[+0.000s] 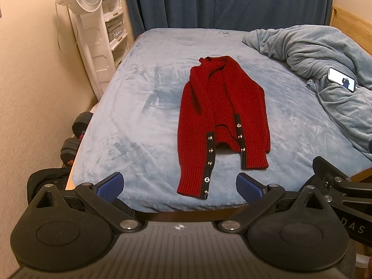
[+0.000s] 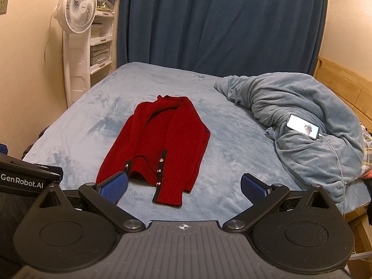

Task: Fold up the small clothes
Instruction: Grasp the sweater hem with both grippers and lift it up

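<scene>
Plush blue bed (image 1: 144, 97) fills your view, dark curtain (image 1: 223, 2) at 12 o'clock, a rumpled fleece blanket (image 1: 325, 53) at 2 with a lit phone (image 1: 341, 82) on it. Your red ribbed-knit cardigan (image 1: 220, 116) lies mid-bed, sleeves already laid inward, snap plackets toward you. Both the left gripper (image 1: 180, 186) and the right gripper (image 2: 183, 186) hang spread wide, holding nothing, short of the near hem. I'd pinch both hem corners through the full thickness, since chunky knit slips, and lift evenly toward the collar.
</scene>
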